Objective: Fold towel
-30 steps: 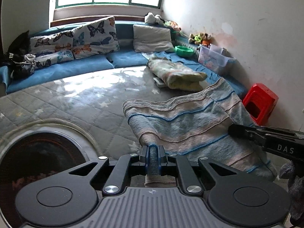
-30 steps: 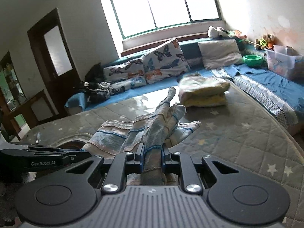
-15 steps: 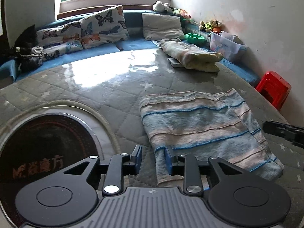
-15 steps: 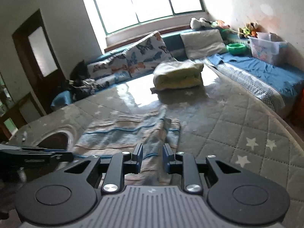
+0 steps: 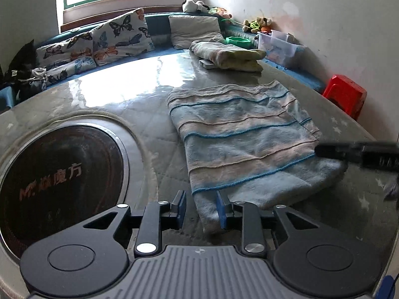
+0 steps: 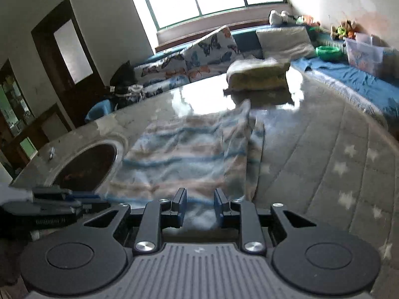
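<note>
A blue, white and beige striped towel (image 5: 244,137) lies folded and flat on the grey quilted mattress (image 5: 154,114). My left gripper (image 5: 200,209) is open at the towel's near left corner, the cloth lying loose between its blue pads. The right gripper's black arm (image 5: 359,152) shows at the towel's right edge. In the right wrist view the towel (image 6: 179,159) is blurred, with a raised fold along its right side. My right gripper (image 6: 199,206) is open over the towel's near edge, and the left gripper (image 6: 54,204) shows at the lower left.
A round dark panel (image 5: 57,182) with lettering sits in the mattress at left. A folded yellow-beige blanket (image 5: 229,54) lies farther back. Butterfly cushions (image 5: 107,39) line the blue bench. A red stool (image 5: 346,94) and a clear plastic bin (image 5: 279,47) stand by the right wall.
Both grippers were shut on the towel's lifted corners a second ago. They lowered it flat onto the mattress, opened and let go, and have opened wider since.
</note>
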`<state>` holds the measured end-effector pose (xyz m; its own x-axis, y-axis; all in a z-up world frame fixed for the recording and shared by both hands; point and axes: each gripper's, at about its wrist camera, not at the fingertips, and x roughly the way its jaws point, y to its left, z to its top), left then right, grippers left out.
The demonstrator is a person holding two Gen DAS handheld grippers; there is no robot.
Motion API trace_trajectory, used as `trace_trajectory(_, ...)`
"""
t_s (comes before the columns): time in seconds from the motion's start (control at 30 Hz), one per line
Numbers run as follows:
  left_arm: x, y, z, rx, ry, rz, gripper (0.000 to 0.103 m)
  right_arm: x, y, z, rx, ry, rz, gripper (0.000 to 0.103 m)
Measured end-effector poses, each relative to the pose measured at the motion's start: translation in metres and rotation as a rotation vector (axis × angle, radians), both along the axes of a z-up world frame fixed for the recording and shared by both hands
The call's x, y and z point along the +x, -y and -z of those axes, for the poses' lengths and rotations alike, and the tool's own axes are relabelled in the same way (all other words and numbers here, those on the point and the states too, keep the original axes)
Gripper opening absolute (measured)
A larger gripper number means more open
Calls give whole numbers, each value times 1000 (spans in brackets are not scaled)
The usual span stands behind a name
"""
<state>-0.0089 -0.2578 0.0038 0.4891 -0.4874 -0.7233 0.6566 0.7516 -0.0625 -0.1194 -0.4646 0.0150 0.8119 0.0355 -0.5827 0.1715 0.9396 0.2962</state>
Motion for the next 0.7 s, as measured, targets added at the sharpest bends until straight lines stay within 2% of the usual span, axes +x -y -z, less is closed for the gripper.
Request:
trace_trajectory(0.2, -1, -2, -1, -8, 6, -8, 30, 32, 12, -17, -11, 40, -11, 24)
trace_trajectory(0.37, 0, -4, 3, -9, -3, -7, 32, 72, 26, 2, -10, -22, 33, 23)
trace_trajectory(0.43, 1, -6, 3, -12, -6, -5, 32, 79, 35, 11, 6, -46, 77, 23)
trace_trajectory(0.53, 2, -8, 3, -15, -9, -5, 34, 75, 41, 10, 35, -31, 106, 23)
trace_trajectory(0.57, 1, -9, 3, -16, -10, -5, 34, 72, 39, 6, 21, -25, 106, 24)
trace_trajectory(0.67, -1, -12, 1, -24, -8, -8, 35, 63, 33, -6, -23, -8, 104, 38)
trace_trajectory(0.7, -2, -14, 0, -28, -9, -12, 37, 59, 28, -9, -35, -5, 97, 39)
